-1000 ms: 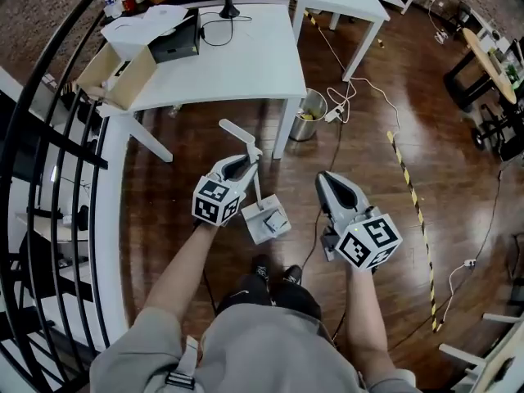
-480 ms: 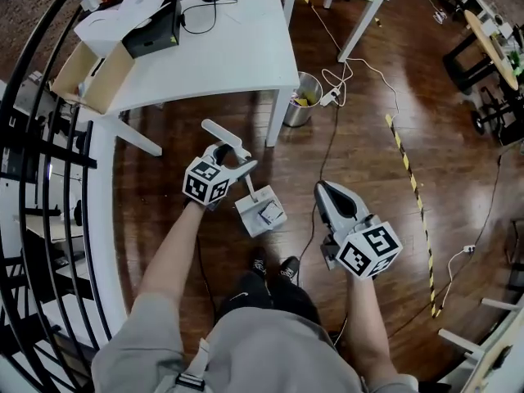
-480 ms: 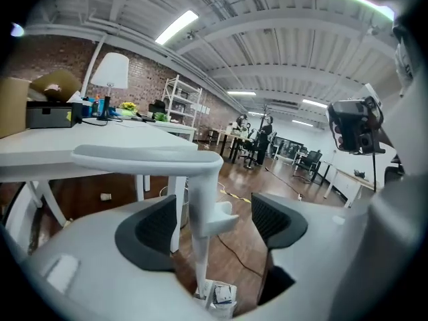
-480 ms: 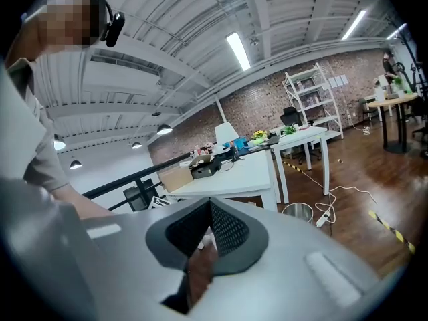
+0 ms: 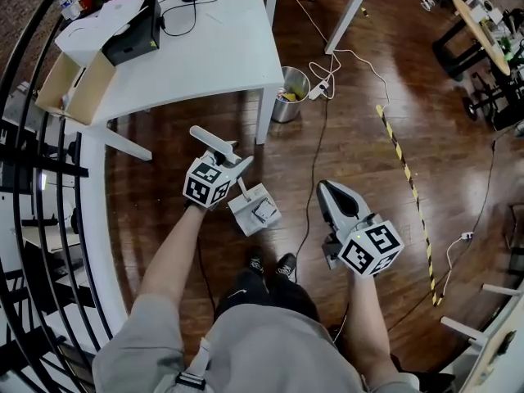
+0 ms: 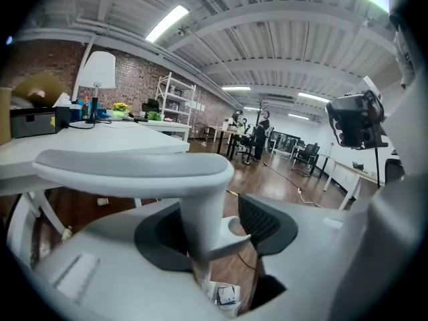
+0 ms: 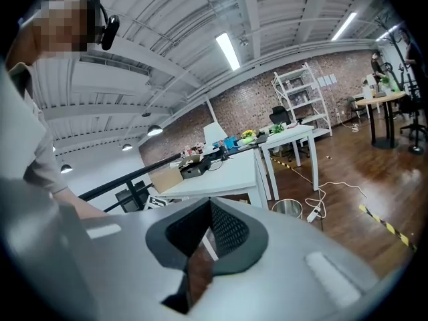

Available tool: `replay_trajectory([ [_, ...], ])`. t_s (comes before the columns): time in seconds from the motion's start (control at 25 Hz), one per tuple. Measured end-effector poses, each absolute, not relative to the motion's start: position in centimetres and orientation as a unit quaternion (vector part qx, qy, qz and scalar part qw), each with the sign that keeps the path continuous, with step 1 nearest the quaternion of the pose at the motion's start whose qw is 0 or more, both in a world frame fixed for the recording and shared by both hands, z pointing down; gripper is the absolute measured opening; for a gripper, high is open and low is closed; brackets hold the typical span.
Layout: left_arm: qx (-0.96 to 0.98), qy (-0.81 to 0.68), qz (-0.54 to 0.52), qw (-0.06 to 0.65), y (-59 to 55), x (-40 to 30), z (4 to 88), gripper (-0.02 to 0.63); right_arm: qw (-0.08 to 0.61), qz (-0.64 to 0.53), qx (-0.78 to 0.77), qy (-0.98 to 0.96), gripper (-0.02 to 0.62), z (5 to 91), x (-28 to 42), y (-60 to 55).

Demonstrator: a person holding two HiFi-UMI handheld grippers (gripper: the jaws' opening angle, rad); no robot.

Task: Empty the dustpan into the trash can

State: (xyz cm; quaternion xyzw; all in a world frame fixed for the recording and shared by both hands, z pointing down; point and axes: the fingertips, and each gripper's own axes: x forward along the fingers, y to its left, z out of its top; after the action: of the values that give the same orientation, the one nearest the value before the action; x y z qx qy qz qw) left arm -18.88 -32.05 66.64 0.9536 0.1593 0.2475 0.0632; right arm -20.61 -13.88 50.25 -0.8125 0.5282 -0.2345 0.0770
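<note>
A grey dustpan (image 5: pixel 254 210) stands on the wood floor with paper scraps in it, its long handle (image 5: pixel 211 144) upright. My left gripper (image 5: pixel 232 166) has the handle's post (image 6: pixel 200 212) between its jaws. The jaws have just been closing, and a gap still shows between the post and the right pad (image 6: pixel 264 223), so the gripper is open. The pan's scraps (image 6: pixel 224 293) show below the jaws. My right gripper (image 5: pixel 329 191) hangs shut and empty to the right of the pan, its pads (image 7: pixel 224 229) together. The metal trash can (image 5: pixel 289 94) (image 7: pixel 289 208) stands by the table leg, beyond both grippers.
A white table (image 5: pixel 205 56) carries a cardboard box (image 5: pixel 70 84) and a black case (image 5: pixel 135 35). White cables and a power strip (image 5: pixel 327 80) lie beside the can. Yellow-black tape (image 5: pixel 401 162) crosses the floor at right. A black railing (image 5: pixel 33 219) runs along the left.
The left gripper's jaws spread wider round the dustpan handle, then narrowed again. Both grippers sank a little. The dustpan, table and can shifted left and up in the head view.
</note>
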Motion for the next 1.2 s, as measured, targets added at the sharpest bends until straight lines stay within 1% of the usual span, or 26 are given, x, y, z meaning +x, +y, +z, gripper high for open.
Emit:
replay_trajectory([
  [0.44,0.955,0.173,0.238,0.033,-25.9,-17.3,60.6,0.21,0.092,-0.198,-0.83,0.513,0.003,47.1,-19.0,-11.0],
  [0.6,0.957,0.172,0.224,0.061,-23.2,-15.2,56.9,0.202,0.102,-0.174,-0.836,0.511,0.003,45.2,-17.2,-8.7],
  [0.68,0.959,0.173,0.215,0.071,-21.9,-13.6,54.9,0.195,0.107,-0.159,-0.837,0.513,0.003,44.2,-15.8,-7.3],
  [0.92,0.966,0.156,0.199,0.058,-17.1,-8.2,50.0,0.192,0.123,-0.116,-0.822,0.543,0.003,41.2,-9.7,-2.4],
  [1.2,0.981,0.107,0.154,0.047,-13.0,-0.4,42.3,0.192,0.128,-0.081,-0.792,0.592,0.003,37.0,-1.5,2.7],
])
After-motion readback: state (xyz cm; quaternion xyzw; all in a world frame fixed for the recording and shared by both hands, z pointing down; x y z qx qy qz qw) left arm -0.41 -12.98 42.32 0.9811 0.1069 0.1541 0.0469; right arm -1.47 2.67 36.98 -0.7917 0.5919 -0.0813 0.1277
